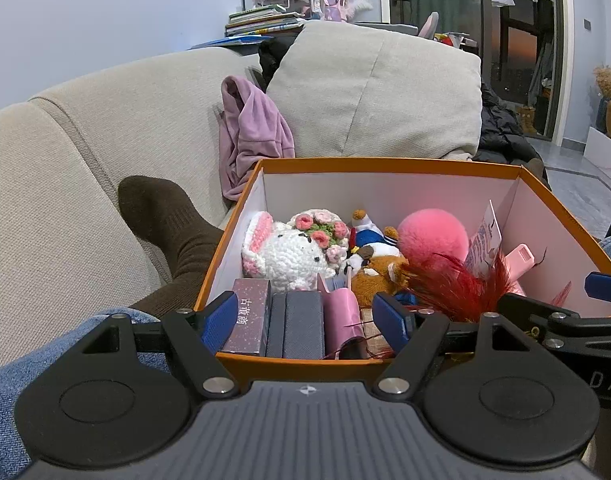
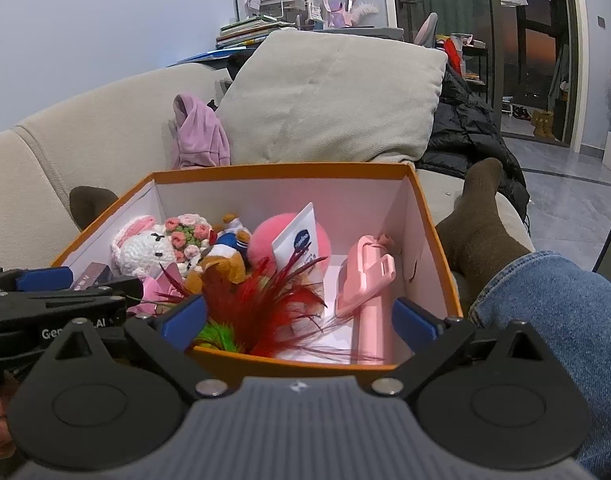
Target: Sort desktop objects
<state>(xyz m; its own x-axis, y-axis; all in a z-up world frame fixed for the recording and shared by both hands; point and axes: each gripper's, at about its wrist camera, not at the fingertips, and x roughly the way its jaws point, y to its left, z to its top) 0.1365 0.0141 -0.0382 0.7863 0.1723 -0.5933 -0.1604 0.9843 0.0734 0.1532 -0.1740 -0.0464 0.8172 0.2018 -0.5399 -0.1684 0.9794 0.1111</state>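
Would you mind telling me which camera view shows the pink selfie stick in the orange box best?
The right wrist view: the pink selfie stick lies in full view along the orange box's right wall. In the left wrist view only its tip shows behind the red feathers.

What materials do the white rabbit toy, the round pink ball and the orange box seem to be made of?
White rabbit toy: looks like crocheted yarn, matte, with visible knotted stitches and yarn roses on its head.
Round pink ball: probably faux fur or plush; its outline is soft and fuzzy.
Orange box: most likely cardboard, smooth and matte, with thin stiff walls, orange outside and white inside.
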